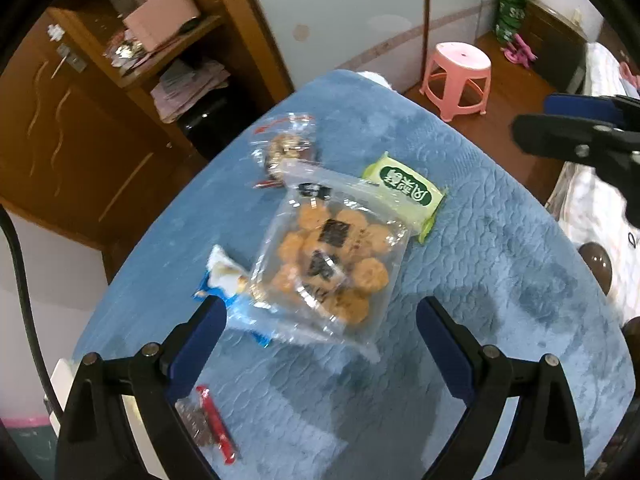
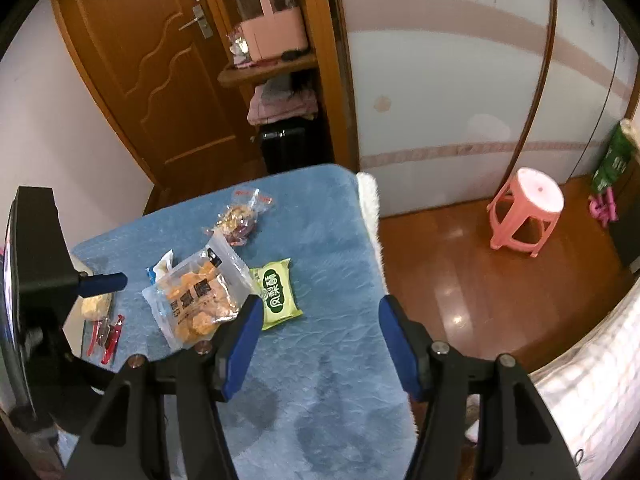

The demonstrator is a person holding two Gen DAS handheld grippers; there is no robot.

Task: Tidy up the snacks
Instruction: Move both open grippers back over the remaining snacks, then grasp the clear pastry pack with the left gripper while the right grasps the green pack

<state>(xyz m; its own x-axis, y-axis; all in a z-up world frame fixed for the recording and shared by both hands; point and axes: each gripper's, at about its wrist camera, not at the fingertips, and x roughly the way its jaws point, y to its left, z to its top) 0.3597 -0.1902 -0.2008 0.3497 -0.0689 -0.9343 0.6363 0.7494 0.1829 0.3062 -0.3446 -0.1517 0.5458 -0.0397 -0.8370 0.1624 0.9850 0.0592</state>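
Observation:
Several snack packs lie on a blue cloth-covered table [image 1: 480, 280]. A clear bag of orange crackers [image 1: 328, 256] lies in the middle; it also shows in the right wrist view [image 2: 200, 300]. A green packet [image 1: 408, 192] [image 2: 278, 294] lies to its right. A clear bag with brown snacks [image 1: 284, 148] [image 2: 240, 216] lies beyond. A blue-white packet [image 1: 224, 280] sits left of the cracker bag. A small red-edged packet [image 1: 208, 424] [image 2: 106, 332] lies nearest. My left gripper [image 1: 320, 344] is open above the cracker bag's near edge. My right gripper [image 2: 316, 336] is open and empty over bare cloth.
A wooden door [image 2: 160, 80] and shelf unit with a pink box [image 2: 272, 36] stand behind the table. A pink stool [image 2: 528, 212] stands on the wooden floor to the right. A bed edge [image 2: 592, 380] is at the far right. A white strip [image 2: 370, 200] runs along the table's right edge.

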